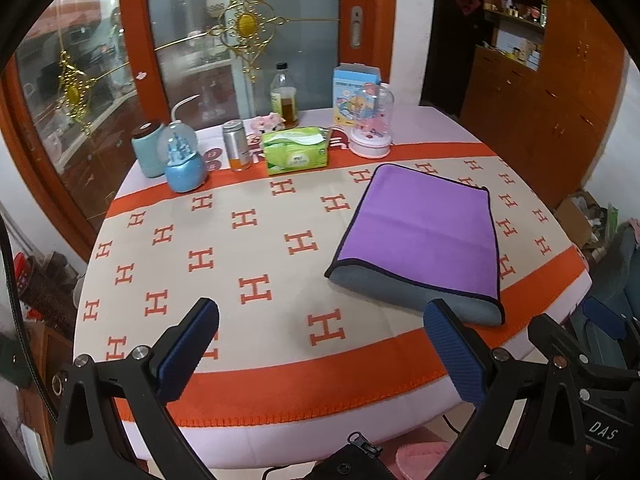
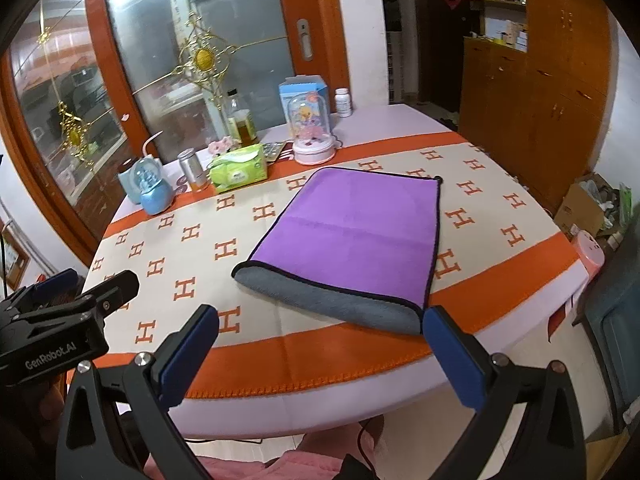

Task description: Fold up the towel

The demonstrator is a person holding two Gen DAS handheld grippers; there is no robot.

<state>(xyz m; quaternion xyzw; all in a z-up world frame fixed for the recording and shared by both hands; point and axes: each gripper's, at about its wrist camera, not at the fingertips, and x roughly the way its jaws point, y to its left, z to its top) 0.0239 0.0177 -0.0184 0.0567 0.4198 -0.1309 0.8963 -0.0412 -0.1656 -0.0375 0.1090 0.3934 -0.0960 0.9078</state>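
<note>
A purple towel (image 1: 424, 232) with a grey underside and dark trim lies folded over on the table's right half; its grey lower layer sticks out at the near edge. It also shows in the right wrist view (image 2: 356, 232). My left gripper (image 1: 320, 344) is open and empty, held above the table's near edge, left of the towel's near corner. My right gripper (image 2: 320, 348) is open and empty, in front of the towel's near edge. The right gripper shows at the right edge of the left wrist view (image 1: 580, 344); the left one at the left of the right wrist view (image 2: 80, 296).
The table (image 1: 280, 396) has a beige and orange H-pattern cloth. Along its far side stand a blue snow globe (image 1: 185, 168), a metal can (image 1: 236, 145), a green tissue pack (image 1: 296, 151), an oil bottle (image 1: 285, 96), a blue box (image 1: 354, 92) and a domed ornament (image 1: 372, 128). Wooden cabinets (image 1: 560, 92) stand right.
</note>
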